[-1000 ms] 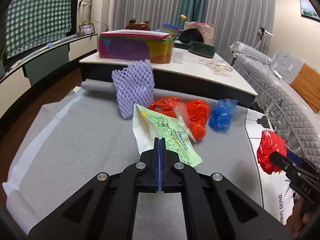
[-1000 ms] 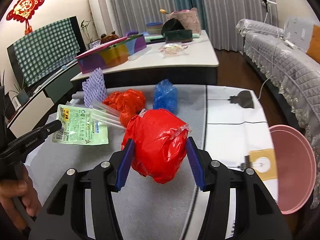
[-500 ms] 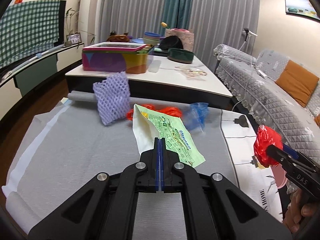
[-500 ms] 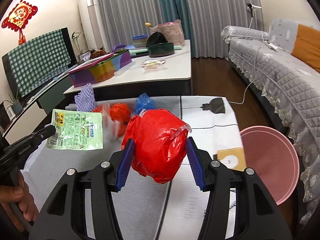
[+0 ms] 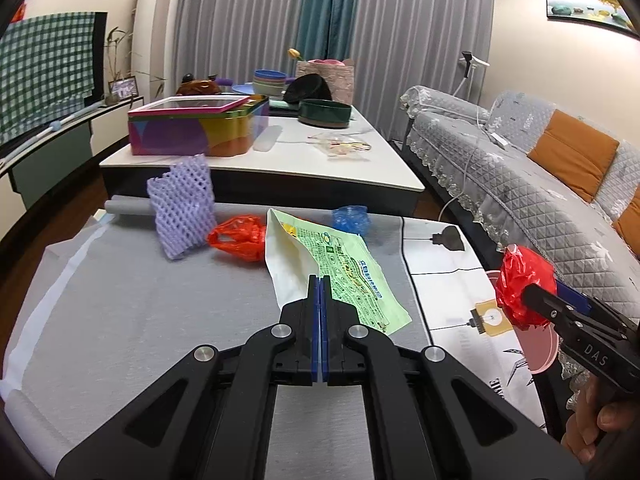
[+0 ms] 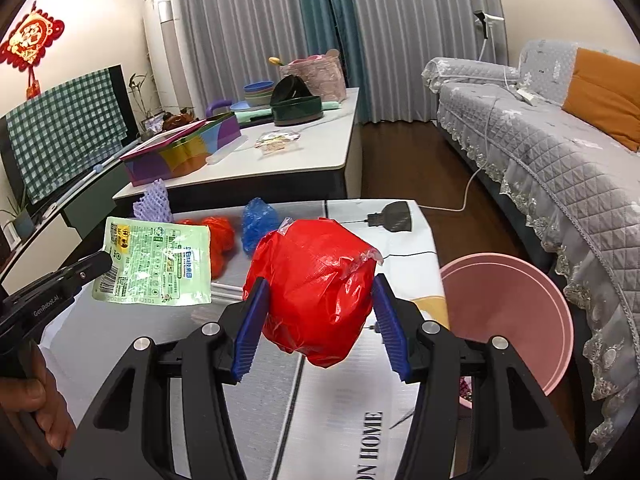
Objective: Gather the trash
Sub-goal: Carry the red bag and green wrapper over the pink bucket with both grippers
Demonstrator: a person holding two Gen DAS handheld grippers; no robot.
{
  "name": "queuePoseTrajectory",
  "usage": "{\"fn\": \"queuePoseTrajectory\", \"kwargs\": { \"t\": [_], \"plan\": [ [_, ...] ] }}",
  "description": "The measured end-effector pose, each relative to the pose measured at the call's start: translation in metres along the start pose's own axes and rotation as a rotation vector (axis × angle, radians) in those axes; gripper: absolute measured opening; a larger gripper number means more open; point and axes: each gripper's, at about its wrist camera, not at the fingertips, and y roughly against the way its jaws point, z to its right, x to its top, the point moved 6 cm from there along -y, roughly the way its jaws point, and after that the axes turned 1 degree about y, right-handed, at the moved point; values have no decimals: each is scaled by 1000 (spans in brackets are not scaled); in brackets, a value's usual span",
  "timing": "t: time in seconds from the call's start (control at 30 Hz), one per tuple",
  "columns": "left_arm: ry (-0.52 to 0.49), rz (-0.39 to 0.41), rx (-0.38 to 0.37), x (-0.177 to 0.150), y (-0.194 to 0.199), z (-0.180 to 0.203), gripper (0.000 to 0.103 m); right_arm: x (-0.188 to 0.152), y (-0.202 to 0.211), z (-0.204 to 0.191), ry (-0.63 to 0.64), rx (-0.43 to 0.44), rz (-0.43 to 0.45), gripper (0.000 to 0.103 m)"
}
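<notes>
My left gripper (image 5: 320, 280) is shut on a green printed snack pouch (image 5: 340, 268) and holds it above the grey table cover (image 5: 120, 300); the pouch also shows in the right wrist view (image 6: 156, 264). My right gripper (image 6: 316, 300) is shut on a crumpled red plastic bag (image 6: 316, 284), held above the table's right end beside the pink bin (image 6: 516, 316); the bag also shows in the left wrist view (image 5: 522, 280). On the table lie a purple foam net (image 5: 180, 208), another red bag (image 5: 240, 236) and a blue plastic wad (image 5: 350, 218).
A white coffee table (image 5: 280, 160) with a colourful tin box (image 5: 196, 128) and bowls stands behind. A grey sofa (image 5: 540, 184) runs along the right. A black plug with cord (image 6: 394, 216) lies on the table's far right corner.
Both grippers have lifted and moved right with their loads. The pink bin has come closer and larger in the right wrist view. The trash left on the table looks farther away.
</notes>
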Motion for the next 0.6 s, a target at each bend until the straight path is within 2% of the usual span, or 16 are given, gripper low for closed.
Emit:
{"fn": "queuePoseTrajectory", "kwargs": {
  "t": [0.6],
  "plan": [
    [-56, -15, -78, -2, -21, 60, 0, 5, 16, 56, -31, -100, 32, 53]
  ]
}}
